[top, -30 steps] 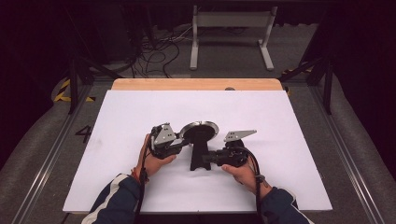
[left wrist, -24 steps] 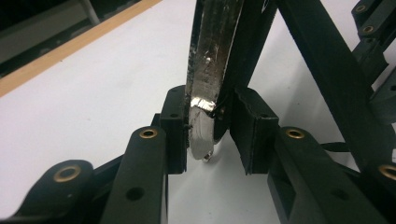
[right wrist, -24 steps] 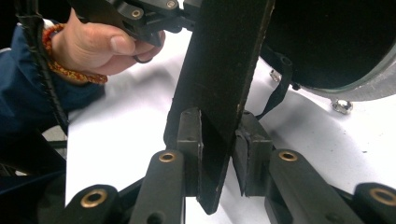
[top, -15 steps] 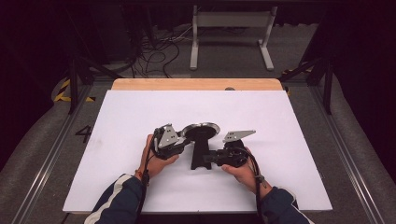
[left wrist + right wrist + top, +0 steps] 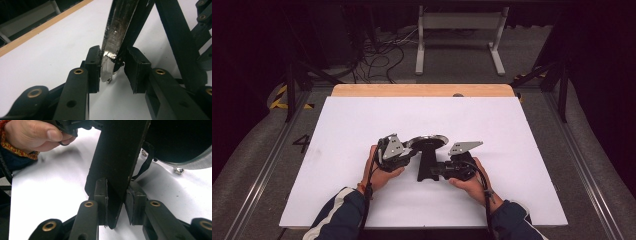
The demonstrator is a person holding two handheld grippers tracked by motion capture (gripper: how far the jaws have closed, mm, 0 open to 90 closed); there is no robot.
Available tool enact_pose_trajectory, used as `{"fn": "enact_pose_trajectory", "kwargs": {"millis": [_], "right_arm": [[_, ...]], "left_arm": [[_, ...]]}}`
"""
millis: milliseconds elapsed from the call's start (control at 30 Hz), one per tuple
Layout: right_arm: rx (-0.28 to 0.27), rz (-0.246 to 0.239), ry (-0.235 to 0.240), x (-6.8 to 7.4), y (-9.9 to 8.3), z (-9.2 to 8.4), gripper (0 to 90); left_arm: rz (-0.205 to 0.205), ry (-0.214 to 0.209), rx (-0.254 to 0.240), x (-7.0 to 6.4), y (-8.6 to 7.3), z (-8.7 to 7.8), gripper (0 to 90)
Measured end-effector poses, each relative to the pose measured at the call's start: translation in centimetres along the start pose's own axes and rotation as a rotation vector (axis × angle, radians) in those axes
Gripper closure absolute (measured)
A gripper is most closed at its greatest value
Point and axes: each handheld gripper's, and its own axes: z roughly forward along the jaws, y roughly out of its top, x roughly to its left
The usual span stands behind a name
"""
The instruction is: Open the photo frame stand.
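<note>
My left jaws clamp the frying pan [image 5: 428, 142] rim, my right jaws grip its black handle [image 5: 117, 165]. I should keep both grips firm and lift evenly, without tilting.

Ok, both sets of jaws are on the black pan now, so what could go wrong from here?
1. The left gripper pinches only the thin shiny metal rim of the black round frying pan; that smooth edge could slip from the pads.
2. The right gripper clamps the flat black handle near its very end, so the pan may pivot or sag when lifted.
3. With both grips on one rigid pan, uneven hand motion could twist it loose onto the white table top.
</note>
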Motion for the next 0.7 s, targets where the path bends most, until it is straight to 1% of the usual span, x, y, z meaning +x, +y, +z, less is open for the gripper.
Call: {"fn": "enact_pose_trajectory", "kwargs": {"millis": [100, 333, 400, 433, 533, 567, 700], "right_arm": [[0.01, -0.001, -0.005, -0.08, -0.11, 0.16, 73.9], [0.011, -0.003, -0.006, -0.04, -0.18, 0.13, 74.0], [0.009, -0.002, -0.006, -0.09, -0.25, 0.09, 74.1], [0.009, -0.002, -0.007, -0.1, -0.27, 0.06, 74.2], [0.006, 0.003, -0.01, -0.11, -0.29, -0.06, 74.3], [0.002, 0.002, -0.01, -0.14, -0.27, -0.23, 74.3], [-0.012, 0.003, -0.017, -0.1, -0.21, -0.61, 72.9]], "left_arm": [[0.011, -0.008, 0.011, -0.04, 0.04, -0.06, 67.0], [0.004, -0.013, 0.014, 0.0, 0.0, -0.13, 67.2], [-0.001, -0.016, 0.013, 0.04, -0.01, -0.13, 67.1], [-0.013, -0.023, 0.011, 0.15, -0.1, -0.18, 67.0], [-0.023, -0.024, 0.014, 0.34, -0.22, -0.25, 65.8], [-0.036, -0.031, 0.01, 0.48, -0.31, -0.44, 65.0], [-0.024, -0.026, 0.012, 0.54, -0.26, -0.82, 63.7]]}}
